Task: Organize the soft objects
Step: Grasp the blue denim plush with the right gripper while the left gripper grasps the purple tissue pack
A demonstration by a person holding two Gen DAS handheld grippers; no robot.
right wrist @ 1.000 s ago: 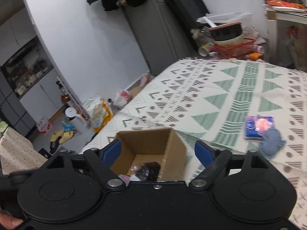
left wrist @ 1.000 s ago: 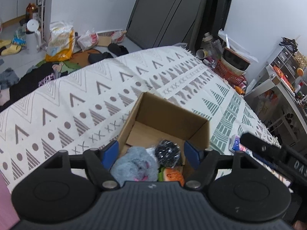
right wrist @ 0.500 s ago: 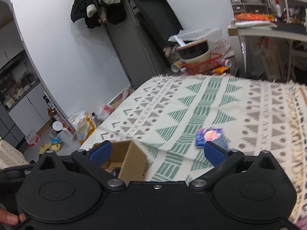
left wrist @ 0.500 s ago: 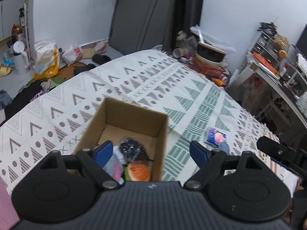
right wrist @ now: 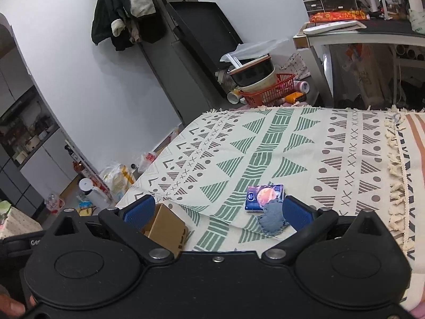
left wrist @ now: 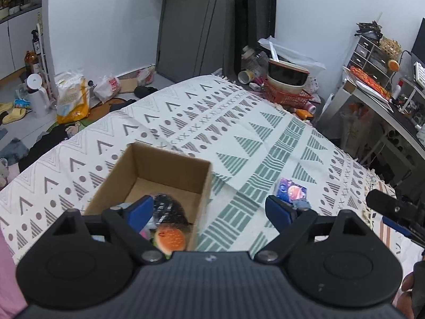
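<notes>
An open cardboard box (left wrist: pixel 170 167) sits on the patterned bedspread (left wrist: pixel 239 122). It holds a black mesh puff (left wrist: pixel 167 208), an orange plush (left wrist: pixel 171 239) and other soft things. My left gripper (left wrist: pixel 209 210) is open and empty above the box's right wall. A blue packet with an orange planet (right wrist: pixel 264 196) lies on the bed with a grey-blue denim soft piece (right wrist: pixel 273 219) at its near edge. My right gripper (right wrist: pixel 217 212) is open and empty, its right finger beside the denim piece. The box corner (right wrist: pixel 166 228) shows behind the right gripper's left finger.
A red basket with stacked bowls (left wrist: pixel 288 87) stands off the bed's far edge, next to a cluttered desk (left wrist: pixel 382 98). Bags and a white kettle (left wrist: pixel 38 95) lie on the floor at left. The bedspread's tasselled edge (right wrist: pixel 395 170) runs along the right.
Both grippers have swung right, away from the box. The box has slid left in both views and the packet and denim piece now sit close to the right gripper's fingers.
</notes>
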